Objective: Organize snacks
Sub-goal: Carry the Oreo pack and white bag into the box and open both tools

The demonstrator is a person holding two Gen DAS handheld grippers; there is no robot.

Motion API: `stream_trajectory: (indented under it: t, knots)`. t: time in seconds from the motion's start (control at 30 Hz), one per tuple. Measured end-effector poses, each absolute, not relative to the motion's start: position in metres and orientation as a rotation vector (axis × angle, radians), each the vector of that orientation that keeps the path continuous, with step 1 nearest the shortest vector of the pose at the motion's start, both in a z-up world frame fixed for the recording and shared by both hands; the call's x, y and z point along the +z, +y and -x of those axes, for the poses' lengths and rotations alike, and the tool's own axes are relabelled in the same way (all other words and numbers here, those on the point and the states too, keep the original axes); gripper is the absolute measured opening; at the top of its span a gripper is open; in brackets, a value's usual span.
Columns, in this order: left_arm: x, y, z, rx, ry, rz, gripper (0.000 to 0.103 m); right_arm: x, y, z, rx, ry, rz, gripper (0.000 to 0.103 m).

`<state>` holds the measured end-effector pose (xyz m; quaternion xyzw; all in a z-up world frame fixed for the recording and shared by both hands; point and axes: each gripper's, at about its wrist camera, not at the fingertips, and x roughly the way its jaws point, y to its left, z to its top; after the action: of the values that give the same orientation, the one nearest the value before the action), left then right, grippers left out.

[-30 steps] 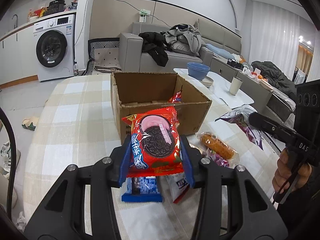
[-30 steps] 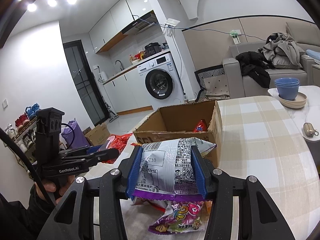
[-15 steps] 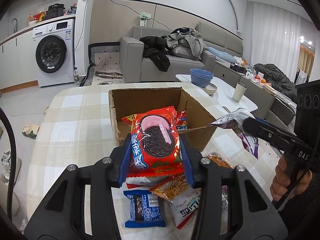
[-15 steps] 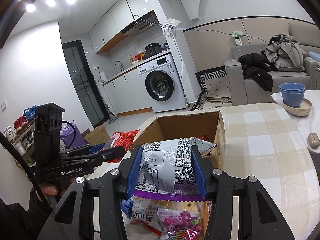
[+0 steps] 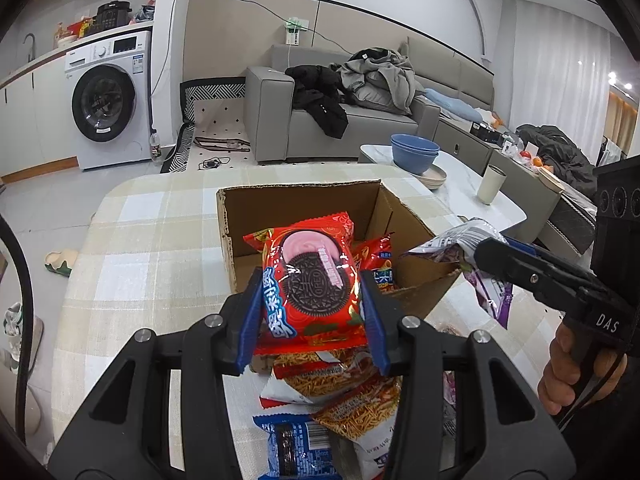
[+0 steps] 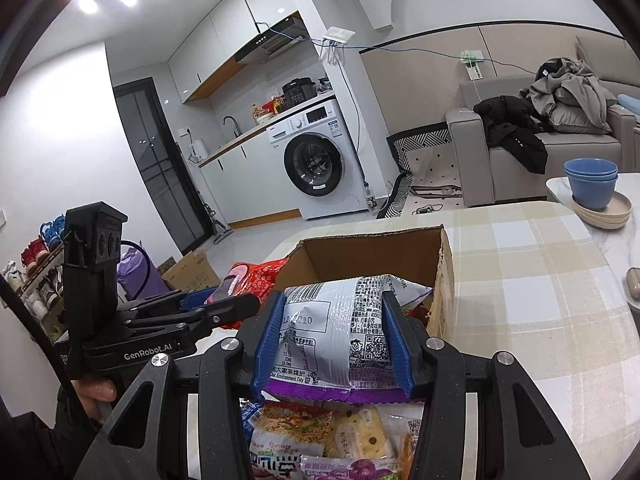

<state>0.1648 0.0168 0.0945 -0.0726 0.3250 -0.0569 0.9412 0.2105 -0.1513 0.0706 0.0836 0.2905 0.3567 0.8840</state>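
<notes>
Clamping a red Oreo packet (image 5: 310, 284) between its blue pads, the left gripper (image 5: 312, 312) holds it upright at the near wall of an open cardboard box (image 5: 304, 200); the packet's top reaches over the box's opening, and its bottom edge hangs below the pads. The right gripper (image 6: 332, 344) is closed on a silver-and-purple snack bag (image 6: 340, 336), printed back facing the camera, purple seam hanging beneath the pads. That bag sits at the box's near edge, its upper end poking over the rim. In the left wrist view the same bag hangs at the box's right corner, pinched by the right gripper, with a hand (image 5: 568, 364) on the handle below.

Inside the box lies another red packet (image 5: 378, 264) against the right wall. Beneath the left gripper, on the checked tablecloth (image 5: 132, 256), rest a bag of noodle-stick snacks (image 5: 340, 388) and a blue Oreo packet (image 5: 300, 448), overlapping each other. Below the right gripper lies a loose heap of more packets (image 6: 328, 436), including a yellow one and a purple one.

Past the box stand stacked blue bowls (image 5: 414, 154) on a plate and a pale cup (image 5: 491, 184) on a white side table. Farther back are a grey sofa (image 5: 360, 120) strewn with clothes and a white washing machine (image 5: 108, 100).
</notes>
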Motion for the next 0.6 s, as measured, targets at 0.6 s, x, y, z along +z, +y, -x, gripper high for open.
stream_trajectory:
  t: [0.6]
  knots:
    - [0.071, 0.02, -0.233, -0.112, 0.713, 0.137, 0.041, 0.051, -0.14, -0.26, 0.728, 0.697, -0.208, 0.048]
